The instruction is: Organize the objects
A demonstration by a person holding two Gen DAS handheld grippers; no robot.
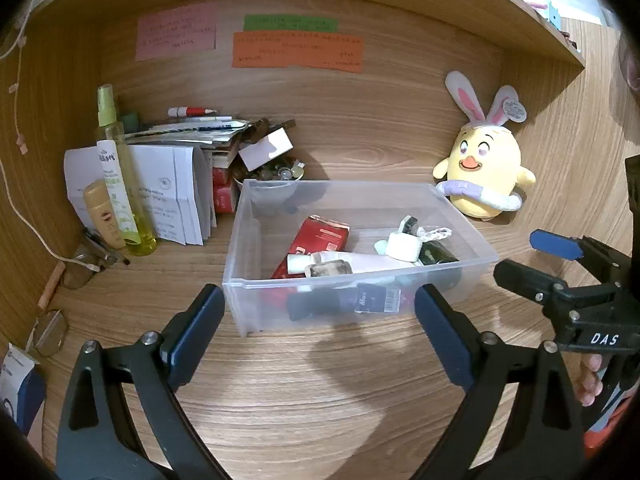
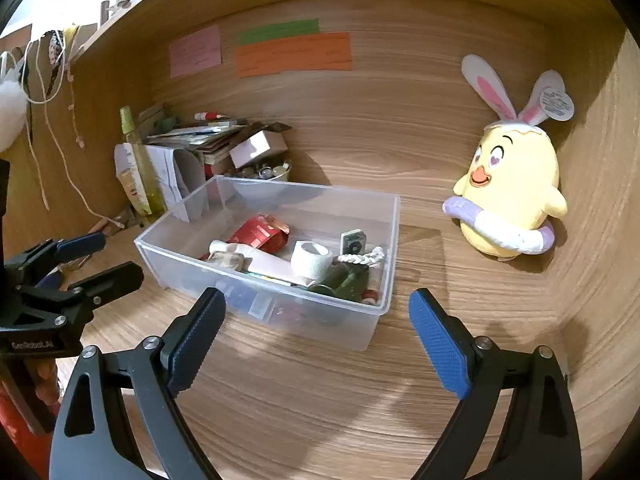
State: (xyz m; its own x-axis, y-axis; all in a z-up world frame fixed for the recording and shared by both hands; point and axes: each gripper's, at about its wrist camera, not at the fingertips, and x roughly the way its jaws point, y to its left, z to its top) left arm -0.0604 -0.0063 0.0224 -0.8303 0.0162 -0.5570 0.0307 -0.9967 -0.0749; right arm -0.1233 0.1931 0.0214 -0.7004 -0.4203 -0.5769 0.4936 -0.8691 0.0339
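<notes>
At the centre of both views, on the wooden table (image 1: 320,380): clear plastic bin (image 1: 460,216) of small toiletries | left gripper (image 1: 320,320) jaws spread, empty | right gripper (image 2: 316,320) jaws spread, empty | bin likely light, rigid but thin-walled, slippery; best gripped at its rim, one hand per short side.

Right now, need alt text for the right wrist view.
A clear plastic bin of small items sits on a wooden desk, beyond the open, empty right gripper. A yellow chick plush leans against the right wall.
</notes>
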